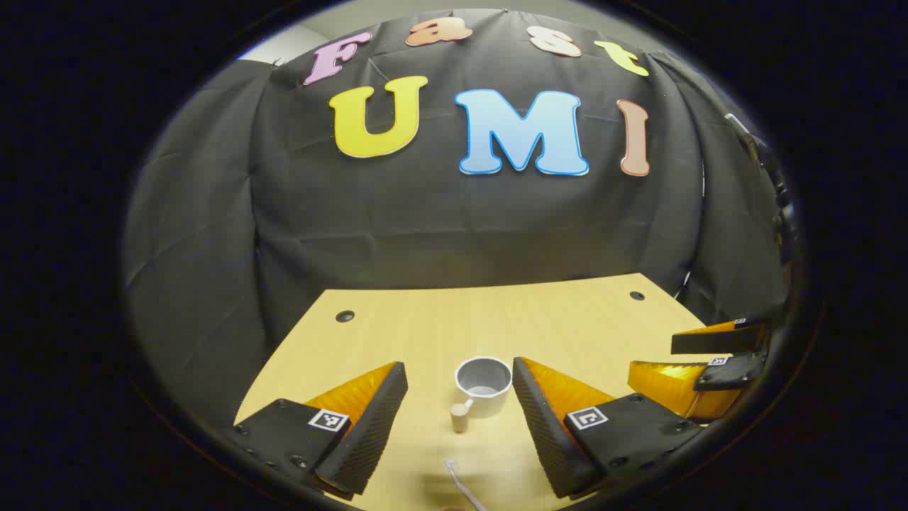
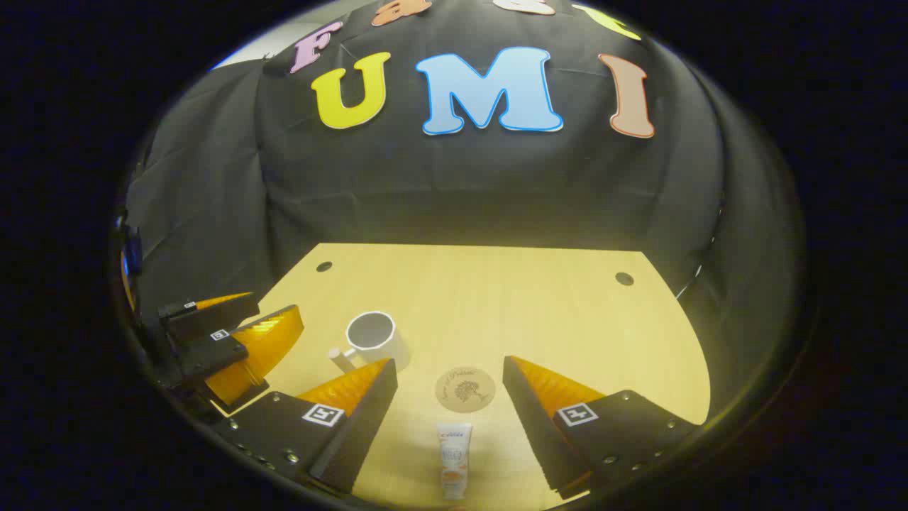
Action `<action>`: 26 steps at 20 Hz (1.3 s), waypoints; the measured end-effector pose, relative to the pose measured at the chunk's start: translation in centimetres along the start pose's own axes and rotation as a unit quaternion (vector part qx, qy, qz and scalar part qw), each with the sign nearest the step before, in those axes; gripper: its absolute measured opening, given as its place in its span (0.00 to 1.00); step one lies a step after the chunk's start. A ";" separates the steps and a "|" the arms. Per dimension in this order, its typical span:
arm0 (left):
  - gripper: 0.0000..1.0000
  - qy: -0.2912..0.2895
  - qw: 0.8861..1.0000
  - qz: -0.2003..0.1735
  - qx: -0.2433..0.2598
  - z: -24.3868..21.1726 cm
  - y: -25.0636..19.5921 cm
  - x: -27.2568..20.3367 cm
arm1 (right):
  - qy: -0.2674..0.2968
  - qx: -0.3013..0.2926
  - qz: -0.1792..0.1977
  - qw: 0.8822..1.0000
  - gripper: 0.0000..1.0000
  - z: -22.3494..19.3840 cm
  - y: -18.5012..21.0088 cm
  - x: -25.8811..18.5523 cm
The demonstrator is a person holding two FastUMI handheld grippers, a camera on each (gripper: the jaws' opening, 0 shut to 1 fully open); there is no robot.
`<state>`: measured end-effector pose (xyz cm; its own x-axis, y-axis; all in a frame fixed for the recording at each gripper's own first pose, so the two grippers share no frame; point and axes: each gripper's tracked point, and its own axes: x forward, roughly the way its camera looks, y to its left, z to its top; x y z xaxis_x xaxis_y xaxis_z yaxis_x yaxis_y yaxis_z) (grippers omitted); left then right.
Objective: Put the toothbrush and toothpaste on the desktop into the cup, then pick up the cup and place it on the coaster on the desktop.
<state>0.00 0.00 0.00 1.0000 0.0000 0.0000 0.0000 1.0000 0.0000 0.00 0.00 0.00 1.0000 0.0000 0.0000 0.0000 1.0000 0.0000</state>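
Both tools (image 1: 460,397) (image 2: 450,397) hover spread above desk (image 2: 496,298).

Desktop (image 2: 496,305): pale yellow wood grain, small black round holes near its far corners. Cup (image 1: 484,385), lower centre of left gripper view: white outside, grey inside, beige handle. Coaster (image 2: 464,388), lower centre of right gripper view: brown with a dark tree motif. Toothpaste (image 2: 454,460) at bottom centre: white tube, orange print. Toothbrush (image 1: 461,482) white. Left gripper (image 1: 460,408) and right gripper (image 2: 450,397): orange fingers, black ribbed pads, black-and-white square markers.
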 end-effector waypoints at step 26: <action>1.00 0.147 0.989 0.006 -0.009 -12.3 -0.8 0.7 | 0.136 0.008 -0.010 0.991 0.94 -10.1 -0.6 1.9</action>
<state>0.69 -0.80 -12.32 0.9565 0.0088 -0.2914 -0.0141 0.9998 -0.0158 1.88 -0.61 -10.08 0.9630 -0.0174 -0.2690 0.0216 0.9997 0.0128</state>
